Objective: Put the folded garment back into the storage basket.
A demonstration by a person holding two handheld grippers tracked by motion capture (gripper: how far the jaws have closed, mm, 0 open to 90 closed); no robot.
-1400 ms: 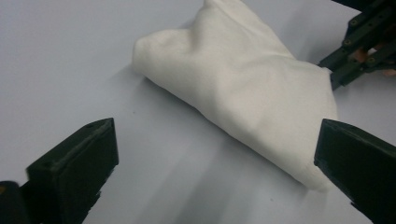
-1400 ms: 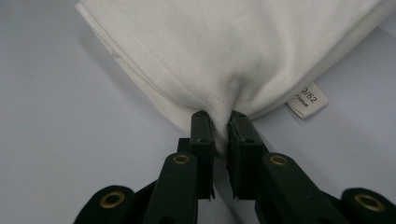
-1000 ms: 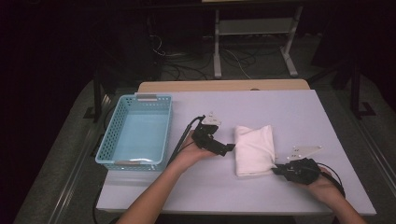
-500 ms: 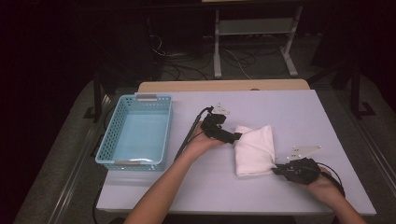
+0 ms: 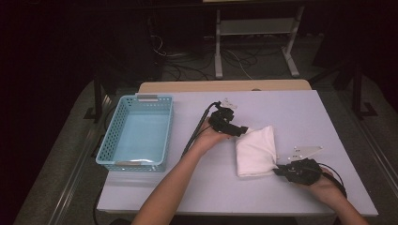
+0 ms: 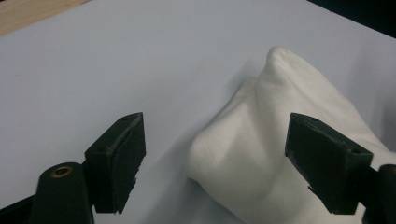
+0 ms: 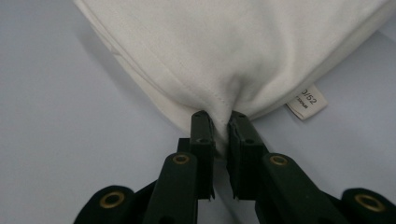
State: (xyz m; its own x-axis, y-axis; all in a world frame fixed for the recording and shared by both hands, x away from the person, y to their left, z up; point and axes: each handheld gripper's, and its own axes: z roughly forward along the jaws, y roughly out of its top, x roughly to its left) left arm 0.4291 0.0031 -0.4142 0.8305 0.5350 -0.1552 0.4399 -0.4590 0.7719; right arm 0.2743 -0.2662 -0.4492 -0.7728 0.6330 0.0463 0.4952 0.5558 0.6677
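The one readable marking is on a small white label sewn into the edge of the folded white cloth, seen in the right gripper view. Its top line is cut off at the left by the cloth and shows what looks like "0/52", which appears to be a size figure. Below it runs a line of much smaller print, too blurred and tiny to make out. The label lies flat on the table beside the cloth's pinched hem.
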